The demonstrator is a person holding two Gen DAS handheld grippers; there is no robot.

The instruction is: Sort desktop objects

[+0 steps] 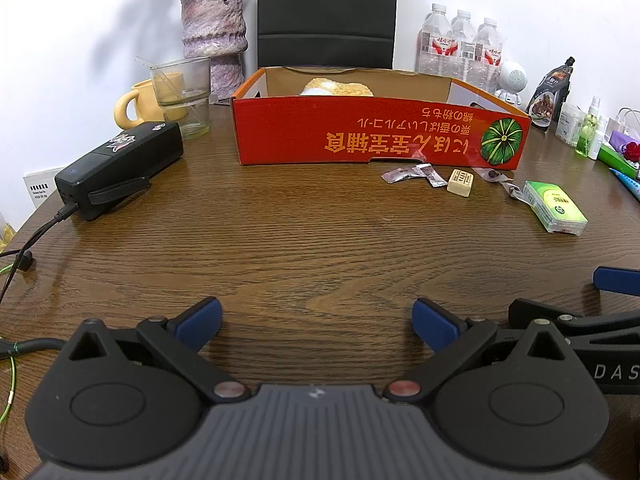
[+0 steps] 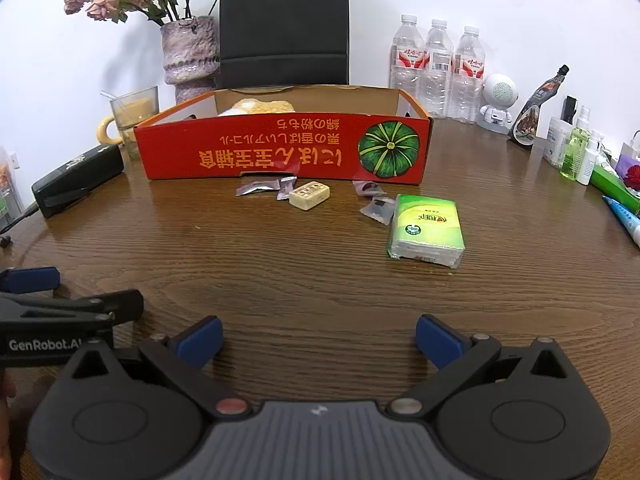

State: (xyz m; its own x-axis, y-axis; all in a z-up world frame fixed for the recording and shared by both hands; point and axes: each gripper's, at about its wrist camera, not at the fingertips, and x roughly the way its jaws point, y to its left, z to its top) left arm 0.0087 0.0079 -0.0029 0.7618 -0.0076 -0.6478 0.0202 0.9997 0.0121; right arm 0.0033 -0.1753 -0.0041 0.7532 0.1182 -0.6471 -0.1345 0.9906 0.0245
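A red cardboard box stands at the back middle of the wooden table, with a yellow-white plush thing inside. In front of it lie several small candy wrappers, a cream mahjong-like tile and a green tissue pack. My left gripper is open and empty, low over the near table. My right gripper is open and empty, beside the left one, well short of the tissue pack.
A black device with a cable lies at the left. A glass, yellow mug and vase stand back left. Water bottles, a white speaker and small bottles line the back right.
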